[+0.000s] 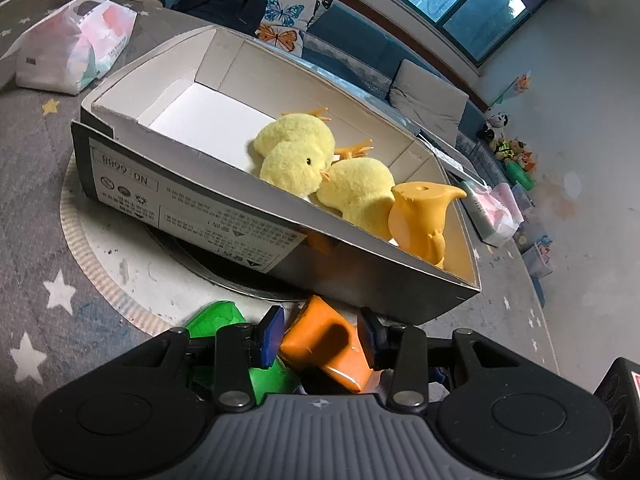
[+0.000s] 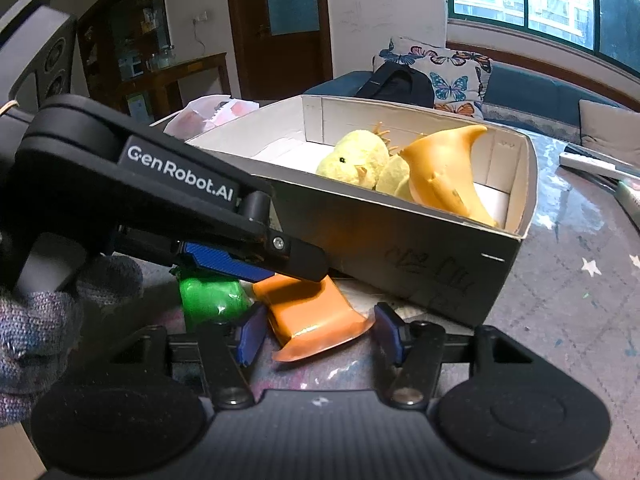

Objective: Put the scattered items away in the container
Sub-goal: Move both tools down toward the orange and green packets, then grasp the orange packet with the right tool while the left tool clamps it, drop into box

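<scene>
On the far left of the left wrist view a white plastic bag [image 1: 76, 44] lies on the grey rug with stars [image 1: 36, 184]. Next to it, more to the middle, stands the cardboard box [image 1: 192, 196]. It sits on a round mat [image 1: 100, 256].

Inside the box, a fluffy yellow chick [image 1: 296, 160] lies near the middle. A pale orange toy [image 1: 424, 212] stands just to its right, touching the fluff, close to the right end of the box.

In front of the box, on the floor, lie two more toys. A green toy [image 1: 216, 316] is on the left and an orange toy [image 1: 320, 344] is right beside it.

The left gripper [image 1: 318, 340] has its two blue pads [image 1: 270, 338] on each side of the orange toy. They seem to press on it, so it is holding the toy.

In the right wrist view, a gloved hand [image 2: 36, 320] at the left edge holds the left gripper, which reaches in over the green toy. The right gripper [image 2: 316, 334] points at the flared end of the same orange toy. Its jaws stand apart on both sides and do not touch it.

Behind the box is a blue sofa [image 2: 532, 84] with a butterfly cushion [image 2: 448, 64].
</scene>
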`<state>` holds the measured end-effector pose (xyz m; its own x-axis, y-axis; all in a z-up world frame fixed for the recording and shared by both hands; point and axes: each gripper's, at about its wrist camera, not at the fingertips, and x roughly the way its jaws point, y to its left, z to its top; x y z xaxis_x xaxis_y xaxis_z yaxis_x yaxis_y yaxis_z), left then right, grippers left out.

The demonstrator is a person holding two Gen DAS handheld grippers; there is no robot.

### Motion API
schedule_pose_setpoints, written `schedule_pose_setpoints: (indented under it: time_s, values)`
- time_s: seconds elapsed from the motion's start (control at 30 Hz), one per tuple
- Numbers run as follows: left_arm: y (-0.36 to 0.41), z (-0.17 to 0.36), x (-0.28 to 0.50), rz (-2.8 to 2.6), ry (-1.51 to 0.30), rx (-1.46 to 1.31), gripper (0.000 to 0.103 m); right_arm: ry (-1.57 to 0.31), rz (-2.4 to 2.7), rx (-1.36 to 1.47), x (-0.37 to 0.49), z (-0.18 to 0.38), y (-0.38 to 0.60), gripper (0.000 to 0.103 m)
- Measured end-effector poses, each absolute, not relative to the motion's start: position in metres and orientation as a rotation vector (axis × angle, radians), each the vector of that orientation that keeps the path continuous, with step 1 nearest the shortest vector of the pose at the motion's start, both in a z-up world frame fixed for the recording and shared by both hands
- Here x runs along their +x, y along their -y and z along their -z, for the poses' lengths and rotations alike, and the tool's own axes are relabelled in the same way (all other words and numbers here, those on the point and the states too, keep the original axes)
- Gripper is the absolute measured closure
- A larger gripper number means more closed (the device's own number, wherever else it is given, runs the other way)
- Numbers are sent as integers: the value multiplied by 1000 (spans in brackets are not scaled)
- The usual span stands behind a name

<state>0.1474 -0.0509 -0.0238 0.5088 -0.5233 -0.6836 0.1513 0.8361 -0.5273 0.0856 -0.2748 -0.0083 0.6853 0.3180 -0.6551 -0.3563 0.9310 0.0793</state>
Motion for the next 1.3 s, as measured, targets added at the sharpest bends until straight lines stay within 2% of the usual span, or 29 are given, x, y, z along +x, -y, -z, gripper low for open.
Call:
schedule_pose_setpoints:
  time_s: [0.4, 0.8, 1.13, 1.3]
  values:
    - [42, 15, 135, 422, -965, -518, 60, -706, -376, -70, 72, 2, 272, 46]
    - [38, -35, 125, 448, -823, -550, 60, -584, -379, -113, 63, -41, 268, 46]
    - [39, -59, 157, 504, -759, -611, 60, -506, -387, -151, 100, -65, 263, 49]
    - [41, -48, 171, 476, -785, -614, 60, -564, -308, -97, 129, -60, 260, 49]
